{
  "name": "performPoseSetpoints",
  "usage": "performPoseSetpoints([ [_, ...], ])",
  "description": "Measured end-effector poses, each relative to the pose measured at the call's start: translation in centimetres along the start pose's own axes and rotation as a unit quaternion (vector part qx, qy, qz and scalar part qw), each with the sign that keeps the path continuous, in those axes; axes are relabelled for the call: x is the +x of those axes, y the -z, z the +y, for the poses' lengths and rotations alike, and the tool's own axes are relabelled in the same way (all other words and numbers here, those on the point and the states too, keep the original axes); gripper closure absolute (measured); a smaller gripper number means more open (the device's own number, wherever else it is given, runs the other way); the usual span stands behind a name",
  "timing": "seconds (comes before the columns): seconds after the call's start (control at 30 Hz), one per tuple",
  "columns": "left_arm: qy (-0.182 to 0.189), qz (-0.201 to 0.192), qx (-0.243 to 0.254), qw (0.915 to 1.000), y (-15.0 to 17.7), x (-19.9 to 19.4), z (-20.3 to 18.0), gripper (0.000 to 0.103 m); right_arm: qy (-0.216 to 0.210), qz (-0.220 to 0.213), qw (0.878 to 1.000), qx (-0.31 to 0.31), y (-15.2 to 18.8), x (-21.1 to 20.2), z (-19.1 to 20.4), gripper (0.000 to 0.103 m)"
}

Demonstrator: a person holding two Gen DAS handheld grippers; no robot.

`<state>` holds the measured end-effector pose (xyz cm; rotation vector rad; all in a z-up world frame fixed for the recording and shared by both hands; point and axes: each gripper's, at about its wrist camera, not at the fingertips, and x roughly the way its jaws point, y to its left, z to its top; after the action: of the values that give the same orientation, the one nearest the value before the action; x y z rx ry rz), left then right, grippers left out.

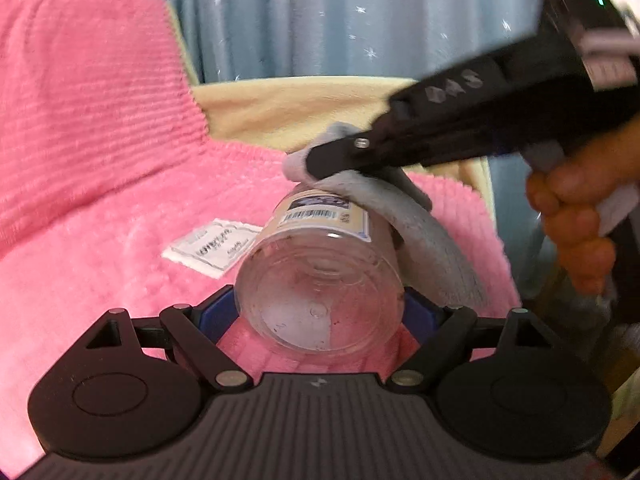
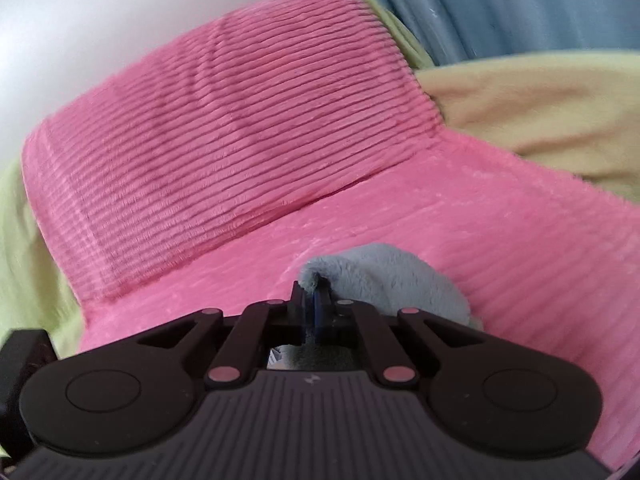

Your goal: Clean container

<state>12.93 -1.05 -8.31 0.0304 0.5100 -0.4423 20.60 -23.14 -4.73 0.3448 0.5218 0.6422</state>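
- While clamped between the left gripper (image 1: 320, 312) jaws, the clear container (image 1: 320, 276) lies tilted above the pink blanket (image 1: 100, 120).
- Right gripper (image 2: 316, 304) jaws pinch the grey cloth (image 1: 420, 232), which touches the container's labelled side.

I'm working in a home, likely a bedroom or living room: a plush pink ribbed blanket (image 2: 224, 152) covers soft furniture, a cream throw (image 2: 540, 108) lies behind it, and blue star-patterned curtains (image 1: 320, 16) hang at the back.
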Motion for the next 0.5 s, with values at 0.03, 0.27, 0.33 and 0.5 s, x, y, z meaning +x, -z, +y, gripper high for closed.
performPoseSetpoints([
  [0.03,0.014,-0.005,-0.030,0.9994,0.0,-0.2,0.7,0.014,0.000,0.000,1.000,-0.001,0.0,0.0,0.0,0.102],
  [0.27,0.052,0.000,-0.116,0.9919,0.1,0.3,3.2,0.012,0.001,0.003,1.000,-0.006,-0.2,0.2,0.3,0.102],
  [0.33,0.051,-0.001,-0.103,0.9933,0.0,0.3,2.9,0.017,0.007,0.003,1.000,-0.001,-0.3,0.1,0.2,0.102],
  [0.5,-0.001,-0.013,-0.006,0.9999,0.1,-0.4,0.4,0.017,-0.002,0.011,1.000,0.004,-0.4,-0.2,0.4,0.101],
])
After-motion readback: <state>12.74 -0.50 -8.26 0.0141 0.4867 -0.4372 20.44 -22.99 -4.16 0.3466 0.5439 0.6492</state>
